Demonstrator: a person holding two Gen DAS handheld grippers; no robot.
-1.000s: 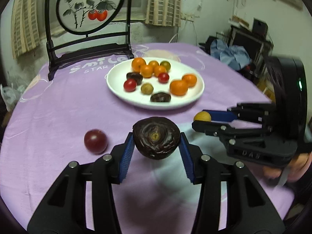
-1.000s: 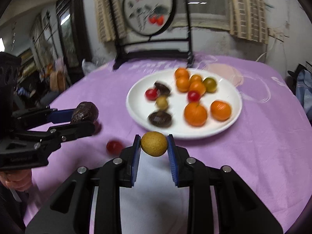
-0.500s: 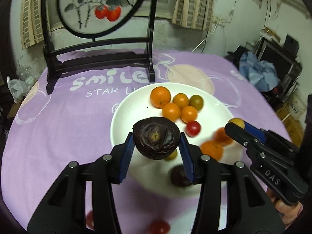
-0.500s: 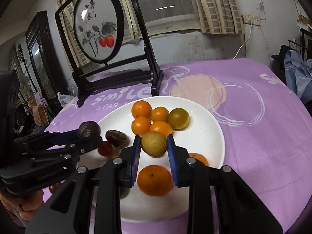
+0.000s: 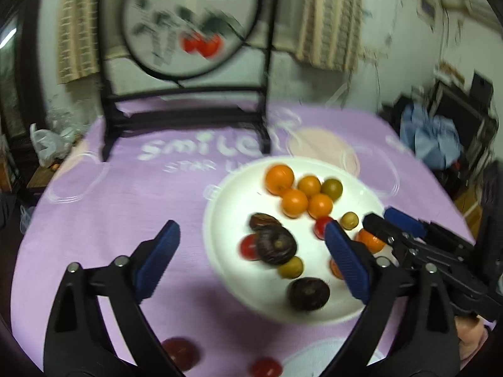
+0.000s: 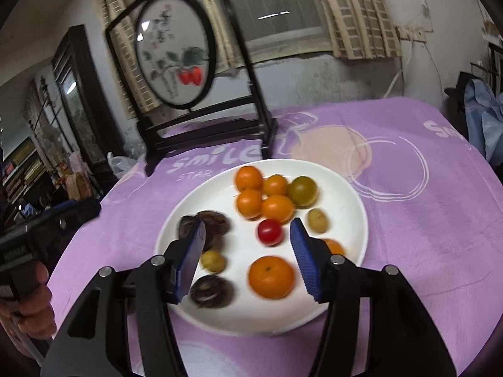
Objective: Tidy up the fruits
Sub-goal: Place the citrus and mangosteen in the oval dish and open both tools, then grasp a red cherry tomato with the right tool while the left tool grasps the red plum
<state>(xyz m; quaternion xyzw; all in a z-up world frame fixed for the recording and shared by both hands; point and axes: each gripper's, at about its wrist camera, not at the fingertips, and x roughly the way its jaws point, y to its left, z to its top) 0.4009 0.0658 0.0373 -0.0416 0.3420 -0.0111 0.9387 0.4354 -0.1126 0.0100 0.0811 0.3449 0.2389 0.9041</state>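
Both claws have just been opening and now stand spread with nothing between their pads: the left gripper (image 5: pixel 251 251) and the right gripper (image 6: pixel 248 251) hover over the round white plate (image 6: pixel 342 185), which sits mid-table on the purple printed tablecloth (image 6: pixel 440 220). The dark purple wrinkled fruit (image 5: pixel 276 244) lies near the plate's left edge; the small yellow-green fruit (image 6: pixel 317 220) lies toward its right edge.

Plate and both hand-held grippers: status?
Left hand-held gripper and right hand-held gripper open, jaws just opened, nothing held. Dark fruit and yellow-green fruit on white plate. Two red fruits remain on cloth.
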